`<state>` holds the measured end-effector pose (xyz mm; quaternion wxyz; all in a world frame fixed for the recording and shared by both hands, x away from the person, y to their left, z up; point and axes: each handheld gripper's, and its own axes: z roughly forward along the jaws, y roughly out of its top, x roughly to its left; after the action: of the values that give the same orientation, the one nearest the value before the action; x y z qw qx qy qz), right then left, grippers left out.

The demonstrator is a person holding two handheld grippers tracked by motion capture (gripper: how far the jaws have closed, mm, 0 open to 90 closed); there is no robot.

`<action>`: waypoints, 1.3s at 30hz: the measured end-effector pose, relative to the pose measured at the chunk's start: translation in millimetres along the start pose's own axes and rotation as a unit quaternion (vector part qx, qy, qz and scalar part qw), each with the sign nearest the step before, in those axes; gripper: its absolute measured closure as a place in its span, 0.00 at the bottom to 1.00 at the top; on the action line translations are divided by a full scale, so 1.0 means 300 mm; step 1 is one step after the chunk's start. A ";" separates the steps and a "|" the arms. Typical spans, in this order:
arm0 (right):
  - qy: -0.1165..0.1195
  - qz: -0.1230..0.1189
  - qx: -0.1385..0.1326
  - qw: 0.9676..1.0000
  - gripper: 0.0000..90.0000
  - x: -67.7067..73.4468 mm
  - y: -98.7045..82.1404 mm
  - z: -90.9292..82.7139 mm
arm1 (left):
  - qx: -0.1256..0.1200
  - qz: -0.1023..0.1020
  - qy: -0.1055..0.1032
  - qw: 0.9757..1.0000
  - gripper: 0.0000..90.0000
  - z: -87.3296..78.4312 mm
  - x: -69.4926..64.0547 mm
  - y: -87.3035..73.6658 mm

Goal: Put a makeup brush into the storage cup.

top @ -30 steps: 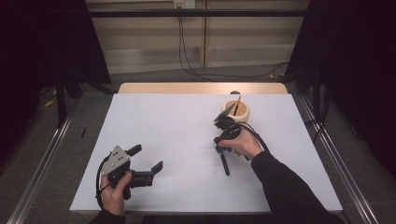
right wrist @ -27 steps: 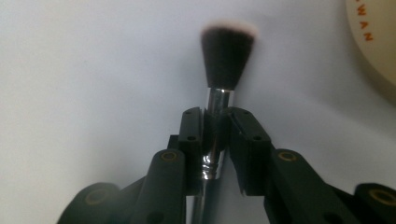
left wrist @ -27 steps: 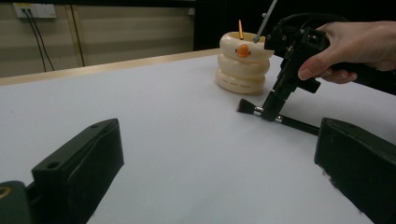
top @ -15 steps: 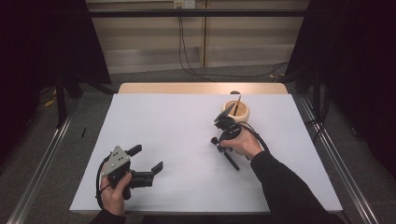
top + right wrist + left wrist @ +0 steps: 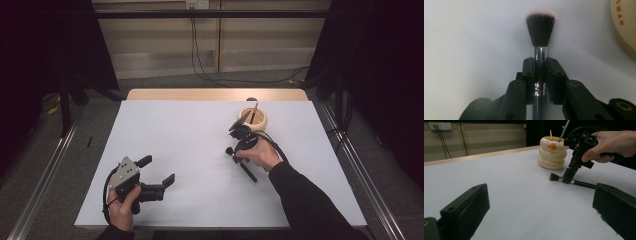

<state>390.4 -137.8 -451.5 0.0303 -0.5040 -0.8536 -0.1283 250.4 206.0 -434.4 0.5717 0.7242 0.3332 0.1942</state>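
A black makeup brush (image 5: pixel 249 173) lies on the white table (image 5: pixel 190 135), its bristle head (image 5: pixel 554 177) pointing left and its handle toward the person. My right gripper (image 5: pixel 235 156) points down at it. Its jaws have just been closing and stand shut on the brush's silver ferrule (image 5: pixel 540 53), just behind the bristles. A cream ringed duck pot (image 5: pixel 252 119) stands just beyond that hand, with an orange stick and a thin metal one in it. My left gripper (image 5: pixel 158 170) rests open near the front left, nothing between its jaws.
The pot (image 5: pixel 552 152) sits close behind the right gripper (image 5: pixel 567 179); its rim (image 5: pixel 624 22) shows at the upper right of the right gripper view. The wooden table edge (image 5: pixel 215 94) runs along the far side, with cables on the floor beyond.
The brush handle has swung from pointing straight at the person to slanting toward the lower right. Both hands kept their places.
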 end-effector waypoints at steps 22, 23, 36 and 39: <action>0.012 -0.008 -0.022 1.000 0.87 -0.005 -0.015 -0.017 | 0.001 0.001 0.001 1.000 0.01 -0.002 0.005 0.000; 0.014 -0.011 -0.024 1.000 0.87 -0.006 -0.014 -0.020 | 0.002 -0.002 0.002 1.000 0.01 -0.002 0.003 0.000; 0.025 -0.024 -0.056 0.998 0.87 -0.008 -0.025 -0.051 | 0.002 -0.003 0.004 1.000 0.01 -0.001 0.001 0.000; 0.028 -0.030 -0.069 0.997 0.88 -0.011 -0.028 -0.061 | 0.001 -0.004 0.003 1.000 0.01 0.000 0.000 0.000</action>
<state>383.2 -149.1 -436.1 0.0156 -0.4756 -0.8560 -0.2018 250.5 206.0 -434.5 0.5705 0.7229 0.3382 0.1937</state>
